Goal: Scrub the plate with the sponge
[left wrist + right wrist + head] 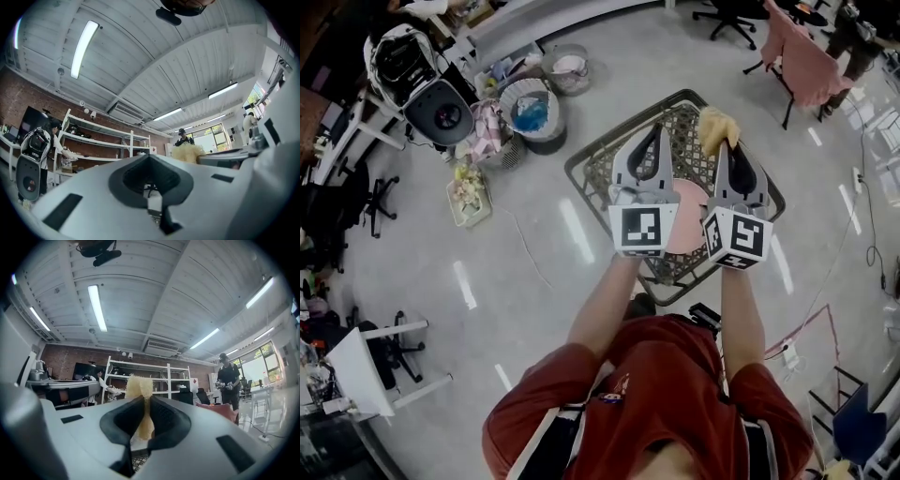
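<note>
I hold both grippers raised over a wire basket (598, 169), pointing away from me. My right gripper (727, 147) is shut on a yellow sponge (717, 127); in the right gripper view the sponge (138, 386) sticks out between and beyond the dark pads of that gripper (143, 401). My left gripper (657, 132) is shut, its tips together with nothing between them, as the left gripper view (149, 157) also shows. A pink plate (686, 217) shows between the two gripper bodies, above the basket. Neither pair of jaws is on it, and what supports it is hidden.
On the floor to the left stand a lined bin (533, 114), a bucket (570, 67) and a white machine (424, 82). A chair draped in pink cloth (809, 58) is at the far right. A person (228, 379) stands in the distance, with shelving (140, 380) behind.
</note>
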Demonstrator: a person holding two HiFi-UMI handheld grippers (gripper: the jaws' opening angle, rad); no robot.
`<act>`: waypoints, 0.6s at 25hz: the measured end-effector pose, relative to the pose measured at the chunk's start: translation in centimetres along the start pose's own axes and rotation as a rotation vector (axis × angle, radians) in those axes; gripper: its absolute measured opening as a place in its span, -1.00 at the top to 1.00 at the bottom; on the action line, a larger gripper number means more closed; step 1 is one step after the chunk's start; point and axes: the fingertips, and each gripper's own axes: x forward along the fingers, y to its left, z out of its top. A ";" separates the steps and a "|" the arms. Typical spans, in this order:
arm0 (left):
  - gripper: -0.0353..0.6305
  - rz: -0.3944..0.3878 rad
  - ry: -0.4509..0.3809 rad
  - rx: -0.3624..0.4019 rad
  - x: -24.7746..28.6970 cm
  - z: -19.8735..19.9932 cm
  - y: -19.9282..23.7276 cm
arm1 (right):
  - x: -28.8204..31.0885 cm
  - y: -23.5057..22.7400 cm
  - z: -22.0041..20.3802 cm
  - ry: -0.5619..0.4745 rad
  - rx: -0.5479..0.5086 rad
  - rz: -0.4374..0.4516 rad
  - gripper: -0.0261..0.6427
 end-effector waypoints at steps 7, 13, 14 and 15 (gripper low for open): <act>0.85 -0.021 0.009 -0.010 2.2 -0.6 0.9 | 2.1 -0.1 -0.4 0.013 -0.005 -0.016 0.80; 0.85 -0.007 0.006 0.009 3.1 -0.8 0.1 | 2.7 -1.7 -0.9 0.020 -0.002 -0.002 0.79; 0.85 -0.007 0.007 0.018 3.2 -0.9 0.0 | 2.7 -1.7 -1.0 0.022 -0.002 0.003 0.79; 0.85 -0.005 0.008 0.023 3.2 -1.0 -0.1 | 2.8 -1.8 -1.2 0.025 -0.001 0.010 0.79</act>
